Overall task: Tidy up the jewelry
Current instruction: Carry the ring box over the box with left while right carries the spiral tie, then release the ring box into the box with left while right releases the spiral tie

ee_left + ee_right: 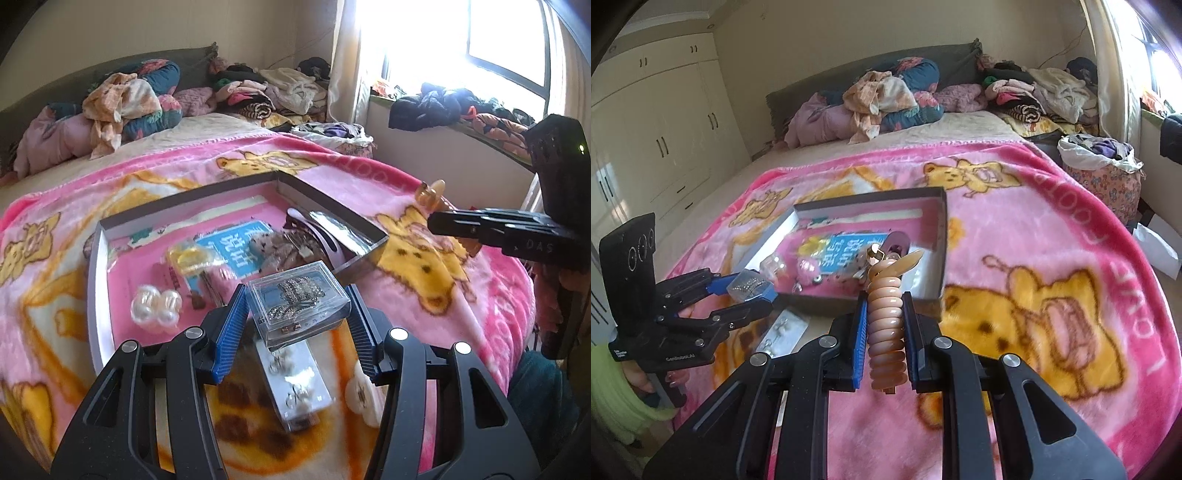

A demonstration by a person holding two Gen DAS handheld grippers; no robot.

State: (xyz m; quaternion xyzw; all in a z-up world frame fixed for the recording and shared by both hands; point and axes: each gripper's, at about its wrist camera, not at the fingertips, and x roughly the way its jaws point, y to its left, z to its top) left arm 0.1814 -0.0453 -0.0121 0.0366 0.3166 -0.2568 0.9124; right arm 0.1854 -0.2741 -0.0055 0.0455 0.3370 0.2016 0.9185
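Observation:
My left gripper [297, 306] is shut on a clear plastic case [298, 308] with a rhinestone clip inside, held above the near edge of the shallow grey box [96, 266]. The same gripper [753, 291] and case [748, 285] show at the left of the right wrist view. My right gripper [884, 314] is shut on a peach ribbed hair claw [886, 332], above the blanket just before the box [942, 236]. In the left wrist view the right gripper [436, 221] comes in from the right with the claw [428, 192]. Pearl clips [157, 306] lie in the box.
A silver card of earrings [295, 384] lies on the pink bear blanket [424, 302] under my left gripper; it also shows in the right wrist view [783, 332]. The box holds a blue card [236, 251], a yellow item [190, 258] and a pink hair clip [325, 240]. Clothes pile at the bed's head [886, 96].

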